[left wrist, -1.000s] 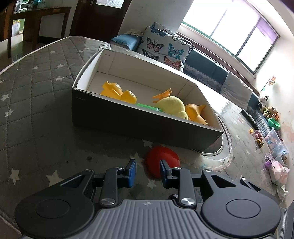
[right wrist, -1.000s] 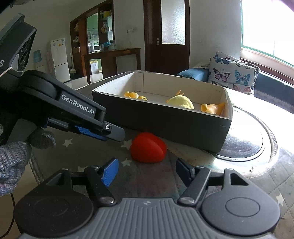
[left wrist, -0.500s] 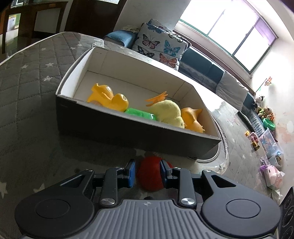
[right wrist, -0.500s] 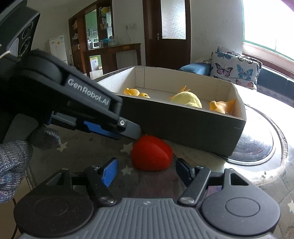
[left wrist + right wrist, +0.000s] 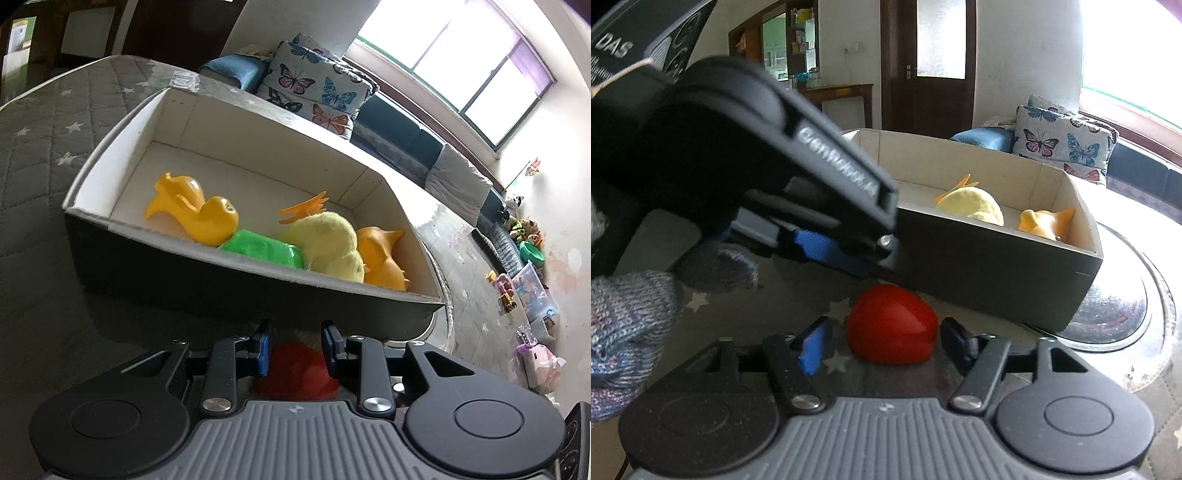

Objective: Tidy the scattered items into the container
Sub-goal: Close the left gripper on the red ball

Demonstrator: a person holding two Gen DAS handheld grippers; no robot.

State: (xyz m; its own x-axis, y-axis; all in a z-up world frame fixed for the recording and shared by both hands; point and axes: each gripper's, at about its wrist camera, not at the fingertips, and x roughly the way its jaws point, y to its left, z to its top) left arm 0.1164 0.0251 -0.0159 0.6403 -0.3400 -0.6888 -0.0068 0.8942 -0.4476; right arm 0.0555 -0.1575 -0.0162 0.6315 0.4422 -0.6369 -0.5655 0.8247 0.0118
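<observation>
Moved in closer on both sides: box (image 5: 236, 284) now fills more of the left view, red toy (image 5: 892, 328) nearer. Sits on star-print cloth (image 5: 701, 301) against box's dark front wall; glossy, rounded, heart-like. Left gripper (image 5: 295, 345) straddling it, fingers apart. Right gripper (image 5: 886, 341) just been closing, pads not yet touching.

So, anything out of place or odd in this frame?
One item: the red toy lies on the mat outside the box, by its near wall, while the other toys are inside. Oddly, both tools converge on it: the left tool and right tool each straddle it.
</observation>
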